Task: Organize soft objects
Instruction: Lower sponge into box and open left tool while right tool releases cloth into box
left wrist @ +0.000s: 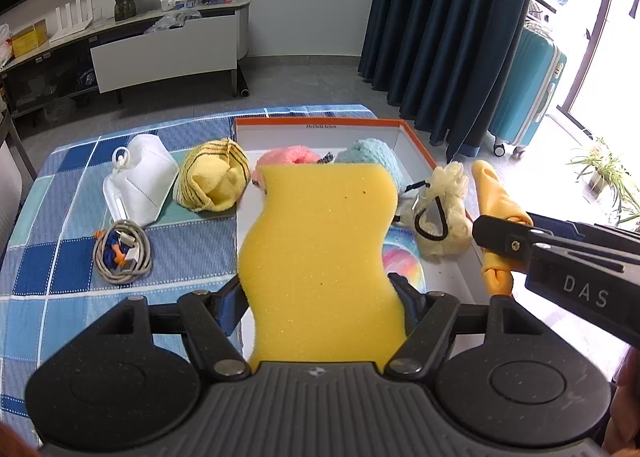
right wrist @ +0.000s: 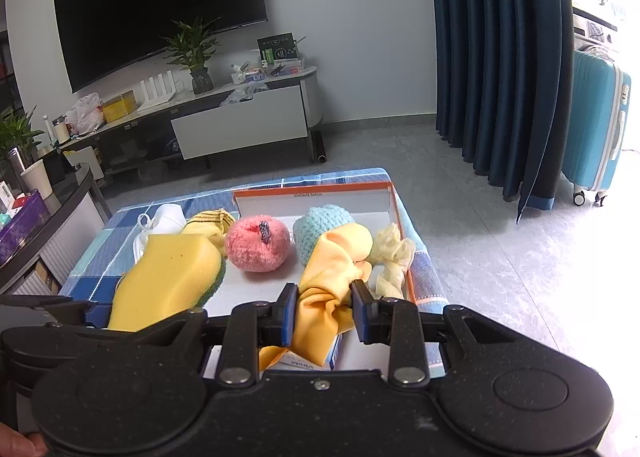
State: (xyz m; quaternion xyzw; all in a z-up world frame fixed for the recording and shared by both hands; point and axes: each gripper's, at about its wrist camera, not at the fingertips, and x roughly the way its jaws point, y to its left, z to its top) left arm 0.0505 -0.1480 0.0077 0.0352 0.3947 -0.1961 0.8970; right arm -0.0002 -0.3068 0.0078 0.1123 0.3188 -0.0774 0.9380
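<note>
My left gripper (left wrist: 318,293) is shut on a wavy yellow sponge (left wrist: 320,249), which hangs over the near left part of a white box with an orange rim (left wrist: 320,123). My right gripper (right wrist: 324,303) is shut on a bunched yellow cloth (right wrist: 332,277) above the box's near right side. Inside the box lie a pink fluffy ball (right wrist: 256,245), a light blue knitted piece (right wrist: 324,221) and a cream mesh puff (left wrist: 444,209) with a black loop. On the checked tablecloth left of the box lie a yellow striped towel (left wrist: 214,181) and a white face mask (left wrist: 140,181).
A coiled grey cable (left wrist: 122,251) with orange bits lies on the blue checked cloth (left wrist: 60,257) near the left front. Beyond the table stand a low TV cabinet (right wrist: 240,125), dark blue curtains (right wrist: 500,57) and a teal suitcase (right wrist: 596,125). A cluttered side table (right wrist: 48,209) is at the left.
</note>
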